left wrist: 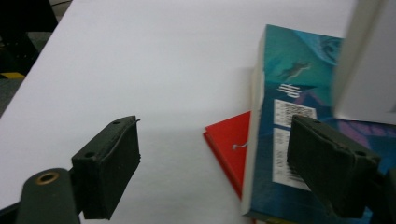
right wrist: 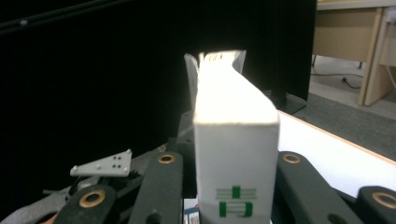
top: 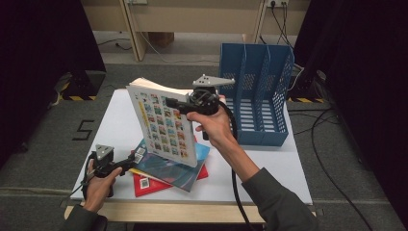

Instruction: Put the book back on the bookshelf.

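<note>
- Picture-grid book (top: 163,126) — thick and white, held tilted off the white table (top: 284,166) above the stack of other books; its cover shows rows of small coloured pictures beside a yellow strip, and whatever is printed there is too small to read.
- Right gripper (top: 179,109) is clamped on this book near its top corner. In the right gripper view the white spine (right wrist: 236,158) sits squeezed between the two black jaws and carries a small green logo of bars and blocks — no letters can be made out.
- Left gripper (left wrist: 215,168) has its jaws spread wide with nothing between the pads; one jaw hovers over bare table, the other over the teal book (left wrist: 299,93).
- Teal book bears white barcode labels, partly covered by the jaw, and dark lettering that reads sideways and stays illegible. In the high view another small label sits at its near corner.
- Red book (left wrist: 231,149) lies under the teal one, mostly covered; only its corner and edge stick out.
- Blue file rack (top: 255,96) stands at the far right of the table, well apart from the books.
- Floor mark (top: 84,129) left of the table looks like a "5".
</note>
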Tool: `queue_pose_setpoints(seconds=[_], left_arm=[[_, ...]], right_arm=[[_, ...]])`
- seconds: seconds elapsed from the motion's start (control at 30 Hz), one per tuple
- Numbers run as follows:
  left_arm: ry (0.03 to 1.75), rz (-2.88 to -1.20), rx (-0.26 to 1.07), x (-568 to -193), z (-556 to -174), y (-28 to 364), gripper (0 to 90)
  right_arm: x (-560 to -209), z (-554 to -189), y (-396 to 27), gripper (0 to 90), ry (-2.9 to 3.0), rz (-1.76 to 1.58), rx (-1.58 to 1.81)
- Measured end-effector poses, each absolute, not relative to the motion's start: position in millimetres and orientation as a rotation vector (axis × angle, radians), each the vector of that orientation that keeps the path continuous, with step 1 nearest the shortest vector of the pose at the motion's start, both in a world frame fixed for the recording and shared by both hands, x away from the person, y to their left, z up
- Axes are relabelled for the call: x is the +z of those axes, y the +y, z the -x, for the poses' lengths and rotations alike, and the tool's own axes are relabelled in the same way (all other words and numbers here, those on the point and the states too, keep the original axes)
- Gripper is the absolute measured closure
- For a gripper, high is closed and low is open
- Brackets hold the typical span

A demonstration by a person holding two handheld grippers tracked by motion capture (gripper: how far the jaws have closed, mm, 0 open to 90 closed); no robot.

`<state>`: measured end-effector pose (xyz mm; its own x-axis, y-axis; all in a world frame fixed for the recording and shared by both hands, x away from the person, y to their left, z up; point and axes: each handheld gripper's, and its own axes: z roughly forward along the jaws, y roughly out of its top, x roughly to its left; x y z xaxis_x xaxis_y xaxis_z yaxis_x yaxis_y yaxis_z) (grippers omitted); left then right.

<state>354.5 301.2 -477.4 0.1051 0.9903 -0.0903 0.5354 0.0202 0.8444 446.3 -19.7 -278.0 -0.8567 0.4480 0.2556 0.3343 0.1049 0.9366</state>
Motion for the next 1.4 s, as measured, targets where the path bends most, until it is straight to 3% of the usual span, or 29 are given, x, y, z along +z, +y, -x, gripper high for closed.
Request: queue_pose_setpoints(seconds=[0.53,0.8,0.87,0.9,1.0,1.4], left_arm=[[1.582,-1.579,0.727,-480,-345,320,16.6],[1.583,-1.607,0.732,-483,-335,325,16.9],[1.586,-1.675,0.707,-488,-336,326,16.6],[1.577,-1.789,0.692,-496,-337,323,17.8],[1.559,-1.854,0.683,-500,-338,318,17.2],[1.569,-1.848,0.667,-501,-340,318,15.7]], right_arm=[[-225,-459,-42,73.1,2.18,-0.873,1.84],[-193,-466,-79,73.0,2.043,-0.927,1.823],[-187,-469,-91,73.0,1.994,-0.95,1.843],[-181,-471,-102,73.0,1.953,-0.976,1.845],[-173,-474,-120,73.0,1.896,-1.034,1.837],[-158,-493,-180,72.6,1.646,-1.235,1.82]])
